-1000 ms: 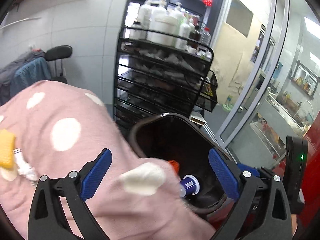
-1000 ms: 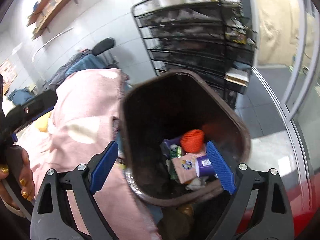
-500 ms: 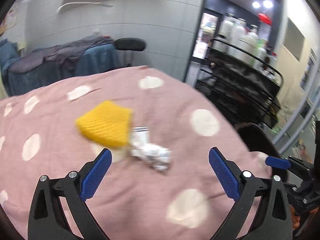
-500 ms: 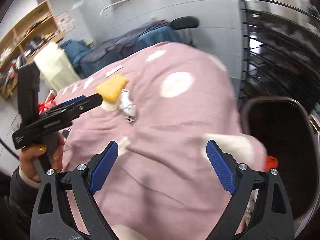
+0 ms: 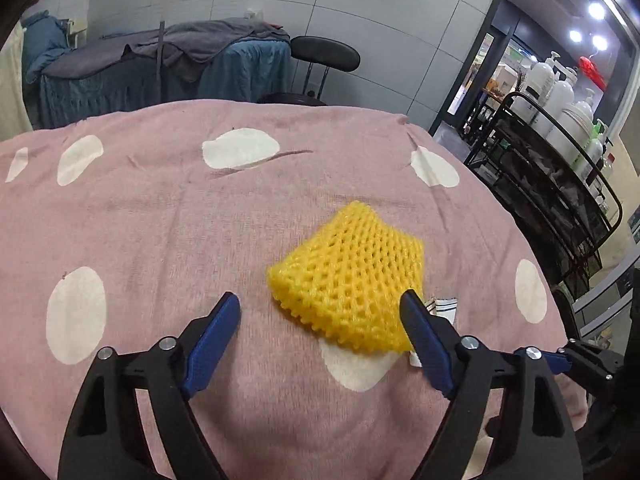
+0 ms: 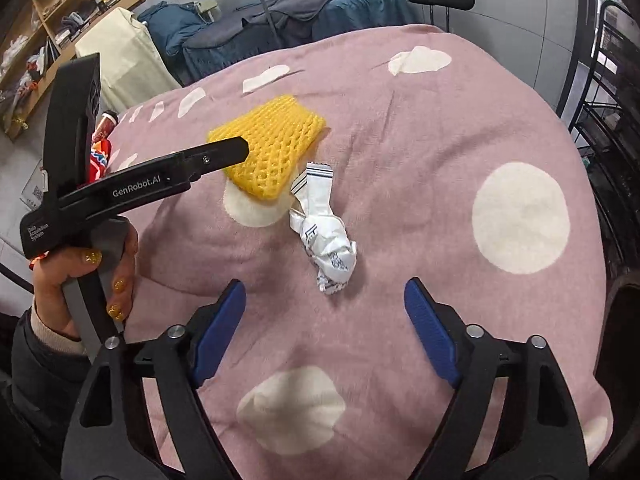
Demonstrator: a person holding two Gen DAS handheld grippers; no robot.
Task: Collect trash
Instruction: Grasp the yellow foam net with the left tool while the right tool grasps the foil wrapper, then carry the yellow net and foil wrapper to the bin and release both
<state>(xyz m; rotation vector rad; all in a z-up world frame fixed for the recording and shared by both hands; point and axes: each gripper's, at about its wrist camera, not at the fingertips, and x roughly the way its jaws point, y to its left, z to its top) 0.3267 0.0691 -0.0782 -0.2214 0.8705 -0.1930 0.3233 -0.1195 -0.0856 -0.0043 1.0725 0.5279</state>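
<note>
Pink cloth (image 5: pixel 168 232) with white spots fills the left wrist view, spread over what looks like a padded bed or desk, and on it lies the yellow foam net (image 5: pixel 348 276), a crumpled mesh sleeve. A second ago this camera looked down into the dark bin with rubbish at its bottom; now the bin is out of sight and the net sits right ahead. The left claw (image 5: pixel 320 340) hangs just short of the net, its jaws apart and holding nothing, though they have just been closing in from their widest; the net's near edge lies beside the right-hand blue pad, not between the two. A corner of white wrapper (image 5: pixel 442 306) peeps from behind that pad. In the right wrist view the same swing shows: the bin that filled the picture a second ago survives only as a dark shape at the right edge, and the cloth (image 6: pixel 440 128) now carries both leftovers. The white wrapper (image 6: pixel 326 236) lies twisted just ahead of the right claw (image 6: pixel 324 316), touching the net (image 6: pixel 272 148) at its far end. This claw is also empty, jaws wide but lately narrowing, with the wrapper still beyond the pads. The left claw (image 6: pixel 236 150) reaches in from the left, held by a hand (image 6: pixel 90 276), its tip over the net. To my eye, both hands are lining up for a pick apiece.
</note>
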